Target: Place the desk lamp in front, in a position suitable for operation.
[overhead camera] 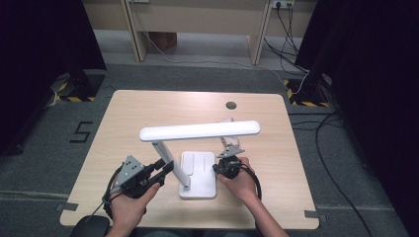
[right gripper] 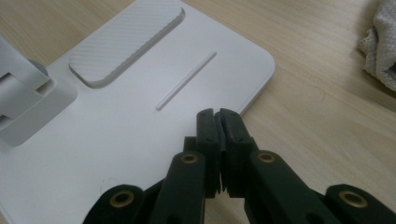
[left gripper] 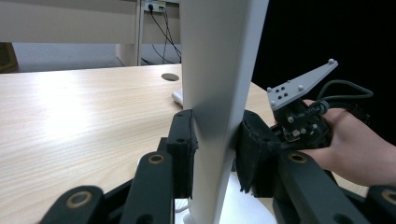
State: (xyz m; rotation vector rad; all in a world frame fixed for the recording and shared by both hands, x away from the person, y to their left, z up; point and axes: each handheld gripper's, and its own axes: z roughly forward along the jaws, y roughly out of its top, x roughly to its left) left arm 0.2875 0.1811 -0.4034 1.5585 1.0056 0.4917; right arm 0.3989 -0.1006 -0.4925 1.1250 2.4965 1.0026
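Note:
A white desk lamp stands near the table's front, with a flat base, a slanted stem and a long horizontal head. My left gripper is shut on the stem; in the left gripper view the stem is pinched between both pads. My right gripper is at the base's right edge. In the right gripper view it is shut with nothing in it, tips over the base near its edge. I cannot tell if they touch it.
A crumpled white cloth lies on the wooden table just beyond the right gripper, partly under the lamp head. A dark grommet hole is at the table's back. Floor cables run to the right.

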